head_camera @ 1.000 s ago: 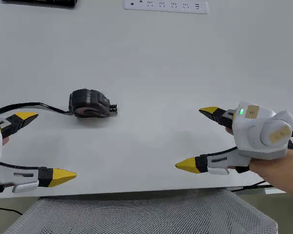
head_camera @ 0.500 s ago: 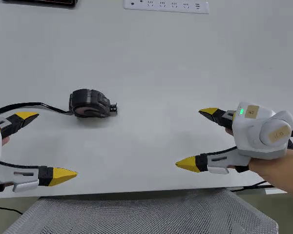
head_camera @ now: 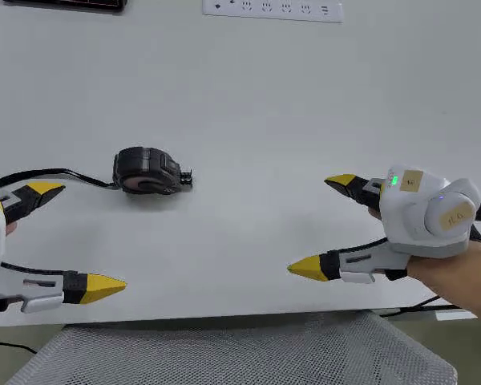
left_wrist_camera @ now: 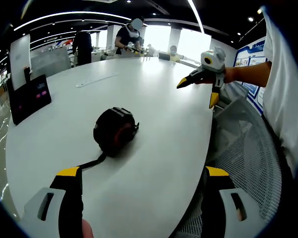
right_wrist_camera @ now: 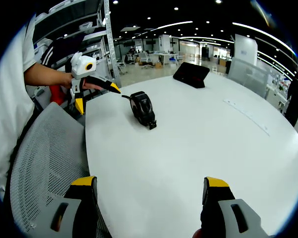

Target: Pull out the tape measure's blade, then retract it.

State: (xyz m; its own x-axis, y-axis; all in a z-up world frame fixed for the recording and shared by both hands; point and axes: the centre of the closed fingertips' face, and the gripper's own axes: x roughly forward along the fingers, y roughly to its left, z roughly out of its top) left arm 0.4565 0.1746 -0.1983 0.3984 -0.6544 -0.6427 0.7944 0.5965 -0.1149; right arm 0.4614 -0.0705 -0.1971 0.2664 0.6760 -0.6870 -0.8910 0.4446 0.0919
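Left gripper (head_camera: 88, 236), jaws spread wide, sits at the white table's (head_camera: 256, 96) near left edge. The tape measure (head_camera: 148, 170) lies just beyond it to the right, its strap (head_camera: 48, 173) trailing left. The right gripper (head_camera: 310, 226), also spread, hovers well apart on the right. The left gripper view shows people (left_wrist_camera: 129, 34) standing beyond the table.

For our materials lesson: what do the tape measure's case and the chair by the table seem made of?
Tape measure case: matte black with little shine, probably rubber-coated plastic. Chair: grey open mesh with see-through holes, likely woven synthetic fabric.
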